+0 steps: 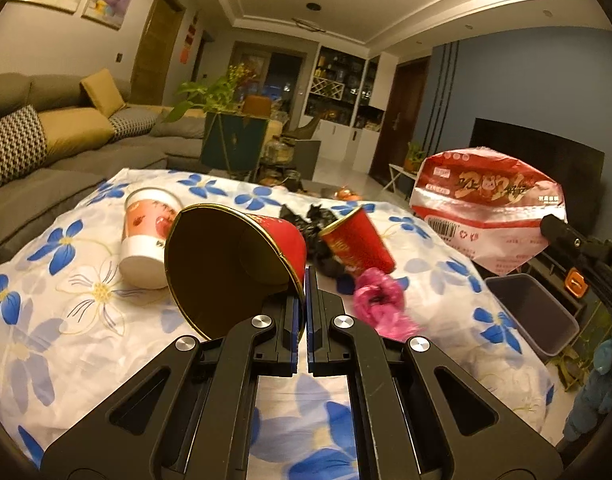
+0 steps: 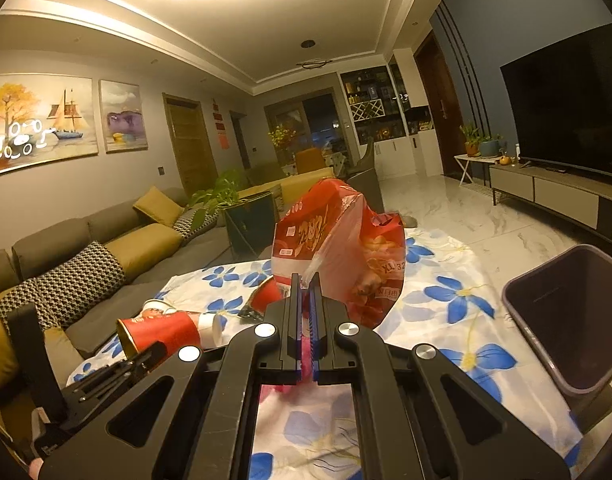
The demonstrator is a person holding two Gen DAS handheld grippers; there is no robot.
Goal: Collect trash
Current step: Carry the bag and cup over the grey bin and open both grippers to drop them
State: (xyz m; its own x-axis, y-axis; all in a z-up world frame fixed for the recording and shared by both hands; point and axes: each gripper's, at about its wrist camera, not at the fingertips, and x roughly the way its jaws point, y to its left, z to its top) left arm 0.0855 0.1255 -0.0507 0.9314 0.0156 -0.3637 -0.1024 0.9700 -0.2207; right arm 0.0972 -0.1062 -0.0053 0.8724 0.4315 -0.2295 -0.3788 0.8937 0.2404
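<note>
My left gripper (image 1: 306,276) is shut on the rim of a red paper cup (image 1: 234,264), lifted with its gold mouth facing the camera. On the flowered cloth (image 1: 66,320) behind it lie a white and pink cup (image 1: 146,236), another red cup (image 1: 357,240), crumpled black plastic (image 1: 309,224) and a pink wad (image 1: 381,304). My right gripper (image 2: 304,280) is shut on a red and white plastic bag (image 2: 345,248), held up in the air. That bag (image 1: 485,208) shows at the right of the left wrist view. The left gripper with its red cup (image 2: 162,332) shows at lower left in the right wrist view.
A grey bin (image 2: 569,312) stands open past the table's right edge, also seen in the left wrist view as the bin (image 1: 533,312). A grey sofa (image 2: 86,256) runs along the left. A TV (image 2: 565,108) on a low stand (image 2: 545,192) lines the right wall, with marble floor between.
</note>
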